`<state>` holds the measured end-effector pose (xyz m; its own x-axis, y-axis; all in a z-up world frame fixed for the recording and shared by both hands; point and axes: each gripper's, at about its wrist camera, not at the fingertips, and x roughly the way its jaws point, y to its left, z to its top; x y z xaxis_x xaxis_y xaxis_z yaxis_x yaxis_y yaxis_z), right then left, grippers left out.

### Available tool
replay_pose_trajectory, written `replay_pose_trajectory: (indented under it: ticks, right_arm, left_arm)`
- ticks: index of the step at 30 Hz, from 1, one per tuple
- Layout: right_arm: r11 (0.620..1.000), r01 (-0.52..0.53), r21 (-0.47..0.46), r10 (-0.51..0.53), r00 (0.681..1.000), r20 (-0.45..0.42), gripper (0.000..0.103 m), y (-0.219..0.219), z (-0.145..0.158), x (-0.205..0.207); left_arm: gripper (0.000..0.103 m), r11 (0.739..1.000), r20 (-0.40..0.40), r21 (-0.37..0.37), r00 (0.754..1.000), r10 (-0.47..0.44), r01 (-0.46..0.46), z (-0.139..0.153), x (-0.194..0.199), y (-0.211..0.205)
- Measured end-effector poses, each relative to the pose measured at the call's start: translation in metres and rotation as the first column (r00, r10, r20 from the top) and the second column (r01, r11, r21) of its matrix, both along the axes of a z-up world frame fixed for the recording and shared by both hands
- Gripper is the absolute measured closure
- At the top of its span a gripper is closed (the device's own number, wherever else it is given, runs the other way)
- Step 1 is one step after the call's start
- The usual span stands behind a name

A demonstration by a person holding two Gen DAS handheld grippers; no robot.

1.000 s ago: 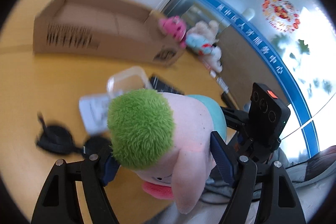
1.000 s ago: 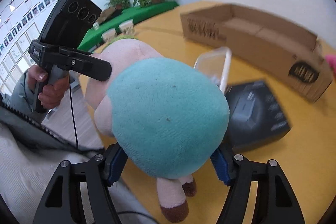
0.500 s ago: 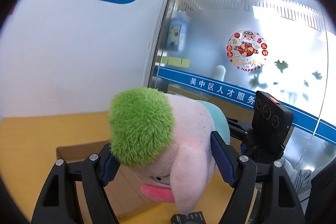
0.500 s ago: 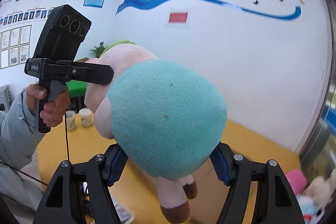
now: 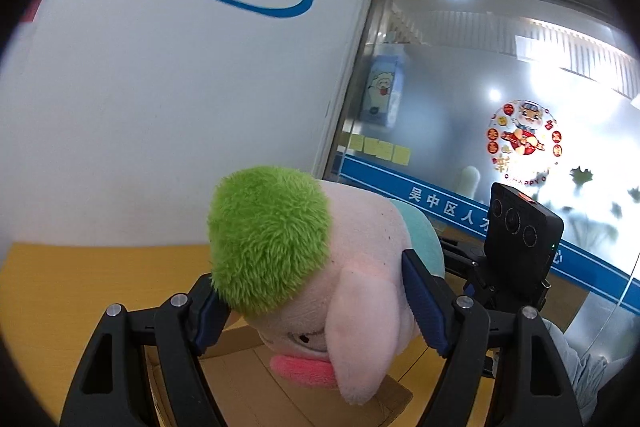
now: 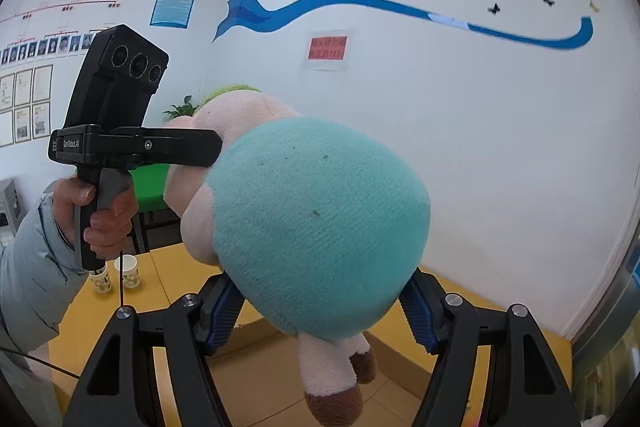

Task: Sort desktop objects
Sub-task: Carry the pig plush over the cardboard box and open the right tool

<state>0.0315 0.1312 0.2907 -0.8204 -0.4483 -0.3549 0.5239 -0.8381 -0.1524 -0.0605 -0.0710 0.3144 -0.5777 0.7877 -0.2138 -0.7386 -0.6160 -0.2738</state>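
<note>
A pink plush toy (image 5: 352, 251) with green hair and a teal body (image 6: 320, 223) is held in the air by both grippers. My left gripper (image 5: 316, 311) is shut on its head. My right gripper (image 6: 320, 311) is shut on its teal body, with the toy's legs hanging between the fingers. An open cardboard box (image 5: 248, 383) lies on the yellow table right below the toy; its inside also shows in the right wrist view (image 6: 272, 367).
The yellow table (image 5: 72, 291) runs to a white wall. A frosted glass door (image 5: 480, 107) stands to the right. Two paper cups (image 6: 130, 271) stand at the table's far left edge. The other hand-held gripper (image 6: 120, 131) shows in each view.
Both grippers have lifted and tilted up with the plush toy. The desktop items have dropped out of view, and the cardboard box now lies under the toy.
</note>
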Motion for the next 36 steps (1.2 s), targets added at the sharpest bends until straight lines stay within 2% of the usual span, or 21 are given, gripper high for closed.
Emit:
replay_pose_trajectory:
  ticks: [4, 7, 12, 14, 18, 20, 21, 22, 23, 25, 29, 33, 36]
  right_arm:
    - [0.999, 0.004, -0.05, 0.003, 0.991, 0.13, 0.034, 0.006, -0.046, -0.072]
    - [0.997, 0.023, -0.067, -0.006, 0.97, 0.244, 0.034, 0.009, -0.094, -0.128]
    - [0.989, 0.066, -0.133, -0.005, 0.908, 0.419, 0.034, 0.017, -0.184, -0.198]
    - [0.985, 0.086, -0.153, 0.0, 0.873, 0.488, 0.034, 0.02, -0.222, -0.221]
    - [0.977, 0.13, -0.168, -0.005, 0.804, 0.594, 0.034, 0.019, -0.282, -0.255]
    - [0.97, 0.15, -0.194, 0.009, 0.77, 0.638, 0.034, 0.019, -0.31, -0.267]
    - [0.966, 0.159, -0.204, 0.015, 0.751, 0.66, 0.034, 0.018, -0.324, -0.273]
    - [0.965, 0.164, -0.205, 0.018, 0.738, 0.675, 0.034, 0.017, -0.334, -0.276]
    - [0.966, 0.168, -0.198, 0.016, 0.724, 0.69, 0.035, 0.014, -0.344, -0.28]
    - [0.968, 0.173, -0.179, 0.002, 0.715, 0.7, 0.035, 0.007, -0.356, -0.284]
    - [0.957, 0.213, -0.196, -0.019, 0.72, 0.693, 0.035, 0.004, -0.361, -0.289]
    - [0.959, 0.233, -0.163, -0.057, 0.72, 0.692, 0.035, -0.009, -0.352, -0.302]
    - [0.962, 0.245, -0.119, -0.095, 0.713, 0.694, 0.035, -0.019, -0.344, -0.305]
  left_arm:
    - [0.026, 1.0, 0.158, -0.004, 0.987, 0.028, -0.028, -0.053, -0.064, -0.001]
    - [0.026, 0.999, 0.301, -0.013, 0.953, 0.034, -0.031, -0.104, -0.111, -0.002]
    - [0.026, 0.998, 0.476, -0.046, 0.878, 0.06, -0.043, -0.188, -0.164, -0.003]
    - [0.026, 0.997, 0.541, -0.066, 0.838, 0.071, -0.042, -0.219, -0.18, -0.001]
    - [0.026, 0.992, 0.663, -0.102, 0.739, 0.12, -0.069, -0.275, -0.206, -0.008]
    - [0.026, 0.985, 0.683, -0.156, 0.712, 0.163, -0.077, -0.289, -0.209, -0.006]
    - [0.026, 0.978, 0.683, -0.192, 0.704, 0.192, -0.08, -0.293, -0.209, -0.005]
    - [0.026, 0.97, 0.661, -0.229, 0.718, 0.218, -0.084, -0.292, -0.205, -0.004]
    - [0.026, 0.96, 0.649, -0.269, 0.721, 0.244, -0.082, -0.292, -0.204, -0.001]
    - [0.024, 0.94, 0.632, -0.324, 0.716, 0.296, -0.103, -0.292, -0.203, -0.002]
    - [0.021, 0.933, 0.637, -0.326, 0.694, 0.335, -0.15, -0.295, -0.202, -0.017]
    - [0.021, 0.915, 0.605, -0.352, 0.697, 0.385, -0.199, -0.29, -0.195, -0.031]
    - [0.021, 0.916, 0.58, -0.338, 0.718, 0.385, -0.218, -0.288, -0.186, -0.049]
